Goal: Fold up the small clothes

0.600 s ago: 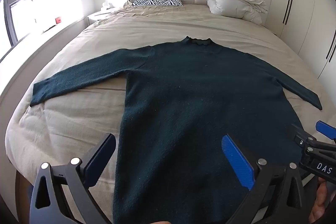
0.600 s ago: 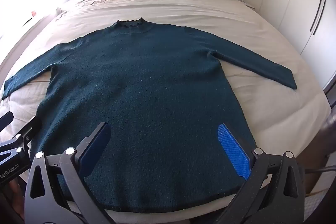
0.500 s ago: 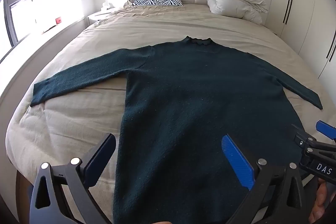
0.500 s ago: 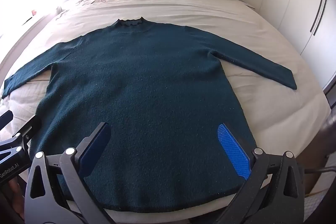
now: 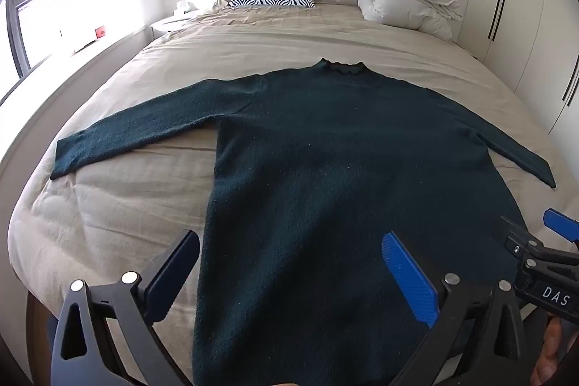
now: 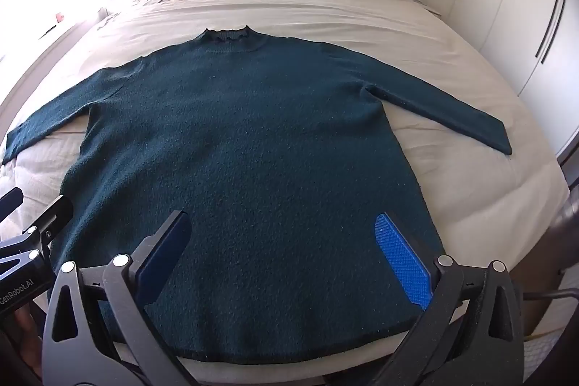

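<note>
Both of my grippers, left gripper [image 5: 289, 272] and right gripper [image 6: 282, 250], are hovering with jaws spread wide over the dark green sweater [image 6: 246, 169], which is lying flat mid-frame on the bed [image 6: 362, 13].

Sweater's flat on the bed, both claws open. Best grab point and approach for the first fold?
Probably the cuffs. The sweater lies flat, sleeves spread: left claw takes the left sleeve cuff from the bed's outer side, right claw the right sleeve cuff likewise. Free cuff edges let a finger slide under.
</note>
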### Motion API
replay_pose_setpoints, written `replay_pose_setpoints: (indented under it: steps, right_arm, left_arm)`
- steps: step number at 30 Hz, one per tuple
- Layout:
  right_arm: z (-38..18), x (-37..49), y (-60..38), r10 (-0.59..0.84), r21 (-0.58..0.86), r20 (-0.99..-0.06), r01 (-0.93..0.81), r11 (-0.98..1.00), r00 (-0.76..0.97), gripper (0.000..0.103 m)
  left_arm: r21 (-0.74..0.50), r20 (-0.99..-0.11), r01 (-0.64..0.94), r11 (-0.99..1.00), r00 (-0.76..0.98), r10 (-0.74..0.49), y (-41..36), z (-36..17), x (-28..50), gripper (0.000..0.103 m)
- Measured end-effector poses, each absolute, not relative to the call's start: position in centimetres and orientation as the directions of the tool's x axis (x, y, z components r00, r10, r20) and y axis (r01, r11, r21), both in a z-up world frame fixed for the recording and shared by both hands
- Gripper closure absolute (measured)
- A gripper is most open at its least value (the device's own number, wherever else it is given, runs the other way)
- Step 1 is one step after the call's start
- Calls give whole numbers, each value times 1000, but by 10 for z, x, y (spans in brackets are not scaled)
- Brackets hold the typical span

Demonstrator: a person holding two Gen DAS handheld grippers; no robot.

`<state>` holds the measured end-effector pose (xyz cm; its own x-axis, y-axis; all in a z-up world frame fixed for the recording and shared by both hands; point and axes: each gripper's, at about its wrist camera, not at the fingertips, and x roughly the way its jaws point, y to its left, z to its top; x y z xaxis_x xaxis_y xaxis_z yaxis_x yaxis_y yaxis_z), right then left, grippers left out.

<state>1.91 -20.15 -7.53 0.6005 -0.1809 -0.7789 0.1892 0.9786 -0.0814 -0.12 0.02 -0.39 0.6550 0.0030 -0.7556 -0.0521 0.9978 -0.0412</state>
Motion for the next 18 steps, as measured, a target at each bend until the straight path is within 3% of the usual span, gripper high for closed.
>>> replay_pose_setpoints:
  steps: [18]
  right_arm:
    - [-82, 23, -195, -183, -91, -789, 183, 979, 587, 0]
  left_arm:
    - [-43, -758, -53, 998, 653, 2, -2, -6, -2, 0]
